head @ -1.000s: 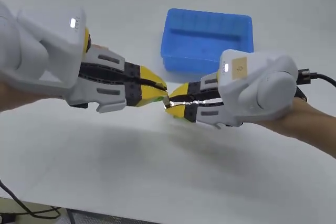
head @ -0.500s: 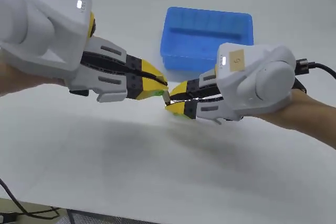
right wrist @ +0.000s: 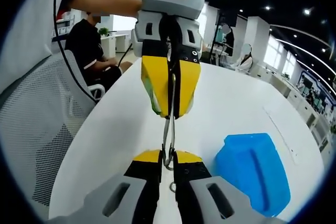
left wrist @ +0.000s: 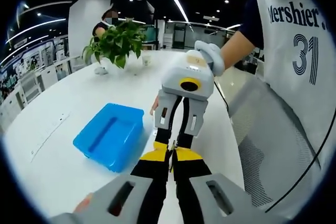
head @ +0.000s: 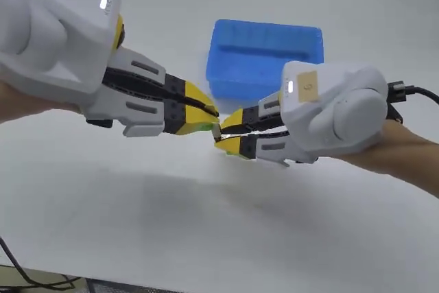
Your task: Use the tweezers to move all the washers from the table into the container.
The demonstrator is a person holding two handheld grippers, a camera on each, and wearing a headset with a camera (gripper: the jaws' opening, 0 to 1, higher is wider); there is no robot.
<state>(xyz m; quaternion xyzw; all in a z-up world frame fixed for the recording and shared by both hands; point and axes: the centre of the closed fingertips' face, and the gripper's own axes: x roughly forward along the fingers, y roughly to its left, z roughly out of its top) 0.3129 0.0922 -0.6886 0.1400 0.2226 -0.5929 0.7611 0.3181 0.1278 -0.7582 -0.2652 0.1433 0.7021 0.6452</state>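
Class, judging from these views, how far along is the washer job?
Done: nothing visible; the blue plastic container looks empty. In hand: the left gripper and right gripper both clamp the thin metal tweezers, tip to tip. Left: every washer; none clearly visible.

**Plastic, metal and a matt top**

The tweezers [right wrist: 169, 124] are thin bare metal with a bright sheen. The container [head: 264, 56] is smooth, faintly glossy plastic. The left gripper [head: 211, 120] and right gripper [head: 221, 136] have smooth plastic shells and matt tips. The table [head: 206, 224] looks smooth and matt.
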